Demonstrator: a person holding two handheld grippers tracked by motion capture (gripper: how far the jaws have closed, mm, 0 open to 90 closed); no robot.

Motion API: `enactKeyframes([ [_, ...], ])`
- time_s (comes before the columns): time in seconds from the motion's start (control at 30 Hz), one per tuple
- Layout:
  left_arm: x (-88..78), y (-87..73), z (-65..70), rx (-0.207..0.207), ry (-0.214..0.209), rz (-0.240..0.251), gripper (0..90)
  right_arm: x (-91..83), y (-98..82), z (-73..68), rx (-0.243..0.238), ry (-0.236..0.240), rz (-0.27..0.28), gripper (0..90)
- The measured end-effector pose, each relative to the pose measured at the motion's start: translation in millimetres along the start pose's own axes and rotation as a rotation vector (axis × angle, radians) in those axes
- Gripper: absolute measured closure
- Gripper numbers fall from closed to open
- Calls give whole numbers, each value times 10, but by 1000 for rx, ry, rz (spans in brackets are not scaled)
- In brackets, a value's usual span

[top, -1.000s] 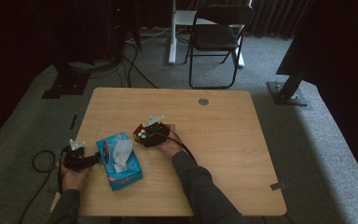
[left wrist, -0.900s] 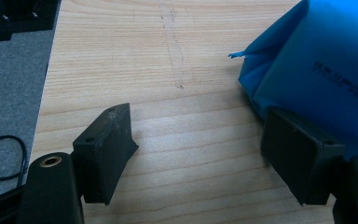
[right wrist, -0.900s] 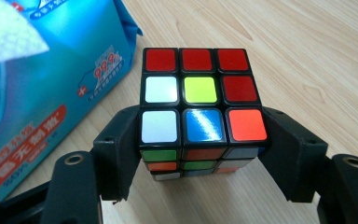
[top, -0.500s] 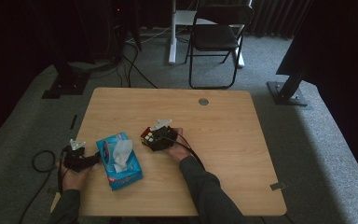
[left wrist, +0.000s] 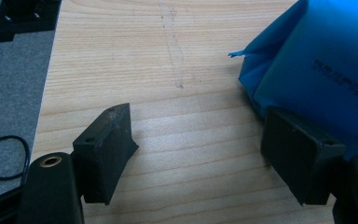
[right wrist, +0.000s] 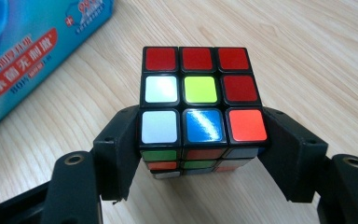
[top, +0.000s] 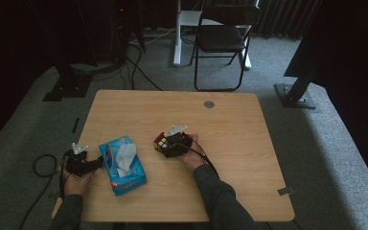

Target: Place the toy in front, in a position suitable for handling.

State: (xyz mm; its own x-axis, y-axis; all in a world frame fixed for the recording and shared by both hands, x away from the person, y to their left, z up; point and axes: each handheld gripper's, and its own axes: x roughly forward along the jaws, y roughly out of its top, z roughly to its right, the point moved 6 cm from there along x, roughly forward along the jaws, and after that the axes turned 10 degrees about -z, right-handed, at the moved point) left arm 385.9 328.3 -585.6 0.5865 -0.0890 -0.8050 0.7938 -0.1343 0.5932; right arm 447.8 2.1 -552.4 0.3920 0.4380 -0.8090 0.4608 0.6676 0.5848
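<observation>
My right fingers (right wrist: 116, 154) pinch a puzzle cube (right wrist: 199, 98) from both sides, just right of the tissue box (top: 122, 164) on the desk (top: 230, 124). My left fingers (left wrist: 107, 149) are spread with nothing between them, beside the box's left side. I judge the grasp done and the carrying left. Past the cube, away from the box, the desk lies open; the box's near edge is close.
</observation>
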Motion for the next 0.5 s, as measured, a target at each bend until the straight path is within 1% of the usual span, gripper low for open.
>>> enactKeyframes([
  [0.03, 0, 0, 0, 0, 0, 0, 252, -24, -35, 23, -2, -6, -5, 334],
  [0.17, 0, 0, 0, 1, 0, 0, 252, -71, -96, 42, -2, -13, -9, 333],
  [0.2, 0, 0, 0, 0, 0, 0, 252, -106, -145, 51, 3, -16, -12, 333],
  [0.33, -1, -1, 1, 0, 1, 0, 252, -159, -221, 73, 5, -22, -13, 333],
  [0.5, -1, -1, 1, 1, 1, -1, 252, -211, -302, 103, 15, -21, -12, 333],
])
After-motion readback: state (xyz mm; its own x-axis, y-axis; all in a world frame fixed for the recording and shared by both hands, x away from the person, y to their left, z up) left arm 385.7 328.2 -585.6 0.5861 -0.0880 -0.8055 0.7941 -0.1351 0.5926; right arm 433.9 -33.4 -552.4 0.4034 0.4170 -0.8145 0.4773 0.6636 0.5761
